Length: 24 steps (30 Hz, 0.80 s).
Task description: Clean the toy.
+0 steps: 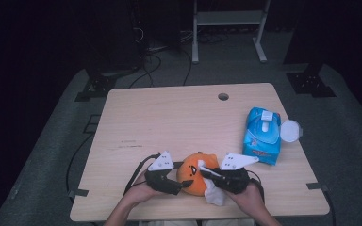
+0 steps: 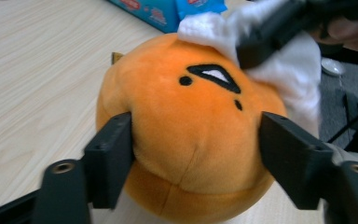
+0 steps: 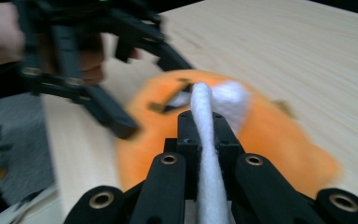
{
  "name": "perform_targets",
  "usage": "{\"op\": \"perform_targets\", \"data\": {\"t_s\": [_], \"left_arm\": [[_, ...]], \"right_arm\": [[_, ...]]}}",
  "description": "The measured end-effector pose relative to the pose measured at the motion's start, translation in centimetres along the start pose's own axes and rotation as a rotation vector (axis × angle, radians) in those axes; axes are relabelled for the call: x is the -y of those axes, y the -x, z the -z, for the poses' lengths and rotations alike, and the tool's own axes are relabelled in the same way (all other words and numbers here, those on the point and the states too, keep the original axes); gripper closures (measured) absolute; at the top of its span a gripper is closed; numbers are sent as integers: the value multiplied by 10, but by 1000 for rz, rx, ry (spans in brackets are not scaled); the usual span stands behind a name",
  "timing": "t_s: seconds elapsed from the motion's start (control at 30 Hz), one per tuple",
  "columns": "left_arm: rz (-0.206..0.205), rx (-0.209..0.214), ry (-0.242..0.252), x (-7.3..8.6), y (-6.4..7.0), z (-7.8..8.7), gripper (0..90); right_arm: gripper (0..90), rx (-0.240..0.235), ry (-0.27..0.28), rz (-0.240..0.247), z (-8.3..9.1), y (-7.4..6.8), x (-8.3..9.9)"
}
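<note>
High view looks forward, down over whole table (image 1: 169,113); both gripper views sit close, facing shared orange plush (image 2: 191,130) from opposite sides

Dim, bluish light over the wooden table (image 1: 169,122), black surroundings beyond. The left gripper view is sharp on the orange plush toy (image 2: 186,130); the right gripper view smears with motion blur (plush edges especially).
</note>
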State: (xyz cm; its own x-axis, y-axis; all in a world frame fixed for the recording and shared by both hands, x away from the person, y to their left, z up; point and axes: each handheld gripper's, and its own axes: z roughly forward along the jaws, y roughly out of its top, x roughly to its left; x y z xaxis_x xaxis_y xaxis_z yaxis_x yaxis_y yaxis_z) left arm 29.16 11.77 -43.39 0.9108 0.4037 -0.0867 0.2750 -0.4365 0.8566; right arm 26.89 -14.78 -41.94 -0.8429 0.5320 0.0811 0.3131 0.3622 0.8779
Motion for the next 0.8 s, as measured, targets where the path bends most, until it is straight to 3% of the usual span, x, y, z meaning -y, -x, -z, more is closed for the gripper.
{"op": "perform_targets", "data": {"t_s": [0.07, 0.17, 0.27, 0.33, 0.4, 0.53, 0.7, 0.8], "left_arm": [[13, -6, 6, -1, -2, 1, 229], [-7, -10, 0, -3, 1, -4, 282], [-4, -8, 8, -6, 3, -7, 329], [-42, -4, -6, -8, 7, -10, 337], [-68, -12, -14, -9, 10, -11, 357], [-78, 2, -18, -5, 10, -9, 359], [-52, -1, -5, 1, 7, -5, 317], [-41, -11, -5, 1, 7, -6, 266]], "right_arm": [[843, 29, 7, -32, 6, 10, 5], [844, 35, 13, -64, 12, 14, 12], [846, -20, 13, -47, 12, 3, 15], [846, -61, -13, 17, 4, -10, 10], [847, -77, -13, 46, -4, -17, 2], [846, -42, 38, 36, -9, -7, -15], [842, 34, 17, -54, -2, 20, -5], [846, 33, 16, -90, 6, 21, 7]]}}
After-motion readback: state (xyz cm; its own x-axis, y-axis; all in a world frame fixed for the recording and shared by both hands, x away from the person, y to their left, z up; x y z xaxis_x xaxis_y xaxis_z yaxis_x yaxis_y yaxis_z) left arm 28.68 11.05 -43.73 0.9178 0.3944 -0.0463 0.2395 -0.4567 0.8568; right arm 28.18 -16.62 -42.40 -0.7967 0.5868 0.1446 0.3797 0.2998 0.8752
